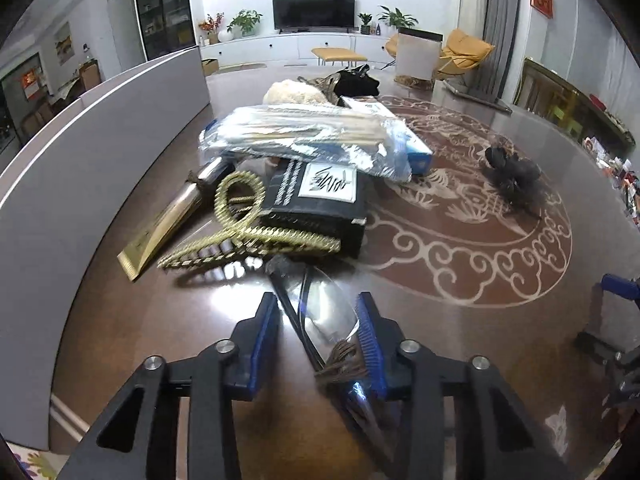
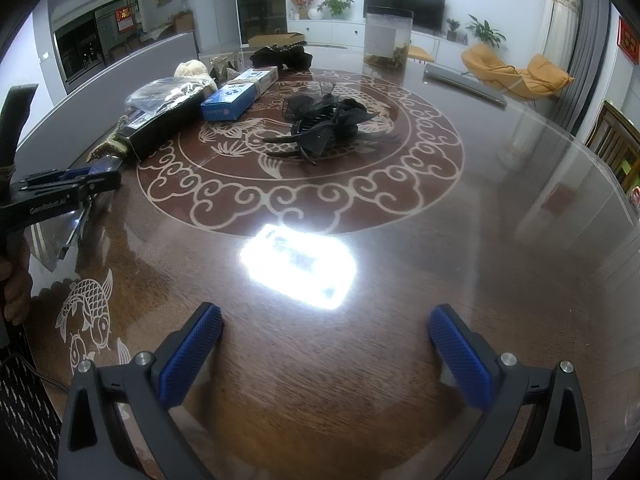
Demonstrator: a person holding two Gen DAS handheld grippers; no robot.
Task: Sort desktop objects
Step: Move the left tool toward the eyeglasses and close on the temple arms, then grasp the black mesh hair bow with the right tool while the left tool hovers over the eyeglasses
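My left gripper [image 1: 318, 312] is part open, its blue pads on either side of a clear plastic bag [image 1: 324, 320] with dark cords in it; the right pad touches the bag, the left pad stands off it. Beyond lie a gold rope belt [image 1: 244, 236], a black box [image 1: 320, 204], a gold-and-silver bar [image 1: 168, 216], a bag of sticks [image 1: 304, 136] and a blue box [image 1: 416, 148]. My right gripper [image 2: 326, 320] is open and empty over bare table. A black lace hair ornament [image 2: 328, 120] lies on the table's middle; it also shows in the left wrist view [image 1: 514, 172].
The round brown table [image 2: 400, 280] has a white dragon pattern and a glaring lamp reflection [image 2: 298, 268]. A grey partition [image 1: 80, 152] borders the left side. A clear jar [image 2: 386, 38], a cream fluffy thing [image 1: 296, 92] and black cloth [image 1: 356, 80] sit at the far edge.
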